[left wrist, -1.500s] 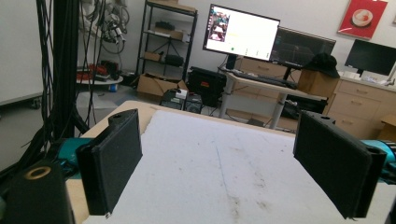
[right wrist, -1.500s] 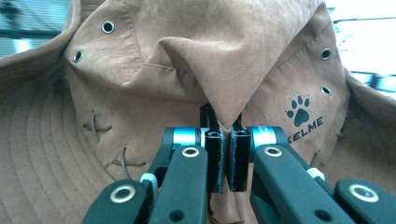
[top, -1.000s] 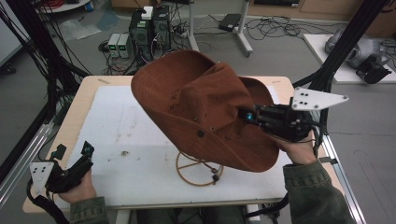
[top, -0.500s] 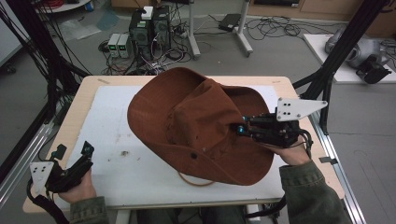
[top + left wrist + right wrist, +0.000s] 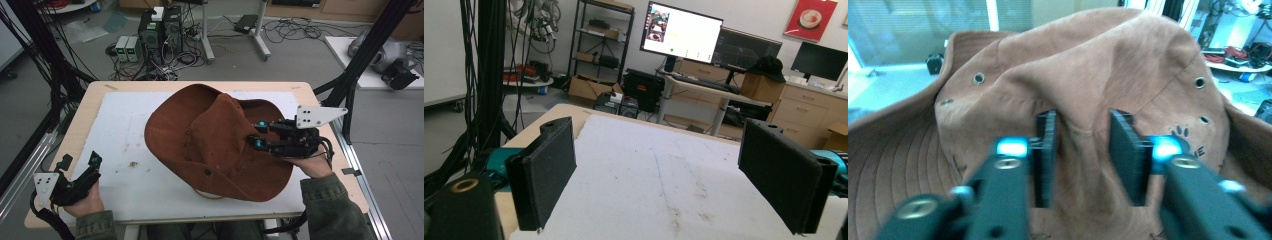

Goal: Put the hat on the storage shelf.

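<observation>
Item: brown suede hat (image 5: pixel 220 145), wide-brimmed, with metal eyelets, lying crown up on the white mat (image 5: pixel 120 145) toward the right half of the table (image 5: pixel 82 107), one brim edge overhanging a thin cord loop (image 5: pixel 207 194) at the near side. My right gripper (image 5: pixel 256 135) sits at the crown; its jaws have just been opening and now straddle a fold of the crown loosely. My left gripper (image 5: pixel 80 161) rests at the near left corner, jaws spread wide, nothing between them.
</observation>
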Action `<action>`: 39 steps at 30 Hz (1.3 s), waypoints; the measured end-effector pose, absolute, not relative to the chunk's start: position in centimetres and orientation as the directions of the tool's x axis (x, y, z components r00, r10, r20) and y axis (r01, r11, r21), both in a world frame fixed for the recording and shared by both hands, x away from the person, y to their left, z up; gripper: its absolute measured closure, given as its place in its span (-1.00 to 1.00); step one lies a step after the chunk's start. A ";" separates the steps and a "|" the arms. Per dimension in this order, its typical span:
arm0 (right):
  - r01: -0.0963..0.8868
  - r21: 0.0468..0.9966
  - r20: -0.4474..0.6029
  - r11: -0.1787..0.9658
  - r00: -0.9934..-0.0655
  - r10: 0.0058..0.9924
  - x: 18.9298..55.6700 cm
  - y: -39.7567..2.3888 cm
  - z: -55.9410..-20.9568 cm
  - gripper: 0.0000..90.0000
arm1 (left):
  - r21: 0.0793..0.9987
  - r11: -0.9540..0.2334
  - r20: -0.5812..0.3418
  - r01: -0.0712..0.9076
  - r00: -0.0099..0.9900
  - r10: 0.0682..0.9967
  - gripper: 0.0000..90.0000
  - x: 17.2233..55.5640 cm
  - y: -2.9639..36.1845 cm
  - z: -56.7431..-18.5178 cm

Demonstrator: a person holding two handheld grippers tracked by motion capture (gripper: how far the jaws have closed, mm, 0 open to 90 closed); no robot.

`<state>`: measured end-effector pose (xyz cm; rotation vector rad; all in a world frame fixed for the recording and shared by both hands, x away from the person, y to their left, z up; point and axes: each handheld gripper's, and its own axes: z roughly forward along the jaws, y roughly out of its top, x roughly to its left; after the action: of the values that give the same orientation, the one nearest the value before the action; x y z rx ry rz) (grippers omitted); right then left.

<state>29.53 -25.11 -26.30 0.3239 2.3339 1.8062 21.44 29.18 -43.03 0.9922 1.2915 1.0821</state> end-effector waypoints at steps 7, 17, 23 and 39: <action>0.096 0.989 0.049 0.112 -0.929 0.366 29.6 -26.5 -25.7 -0.59 | 0.972 0.230 -0.231 -0.055 -0.020 0.973 -0.65 21.5 29.3 -43.0; 0.074 0.997 0.075 -0.026 -0.812 0.579 29.0 -29.2 -25.1 -0.99 | 0.976 0.211 -0.212 -0.051 -0.022 0.977 -0.66 21.5 29.0 -43.0; 0.034 0.999 0.053 -0.041 -0.688 0.723 27.9 -31.2 -25.3 -0.99 | 0.978 0.202 -0.204 -0.053 -0.020 0.979 -0.66 21.6 28.7 -42.9; -0.018 0.998 0.059 -0.061 -0.089 0.994 24.5 -35.9 -34.9 -0.98 | 0.985 0.167 -0.170 -0.050 -0.060 0.984 -0.66 21.9 28.3 -42.9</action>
<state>24.54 -35.86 -34.90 1.1947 1.2301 1.3289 21.92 28.28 -42.89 1.0203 1.2973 1.1499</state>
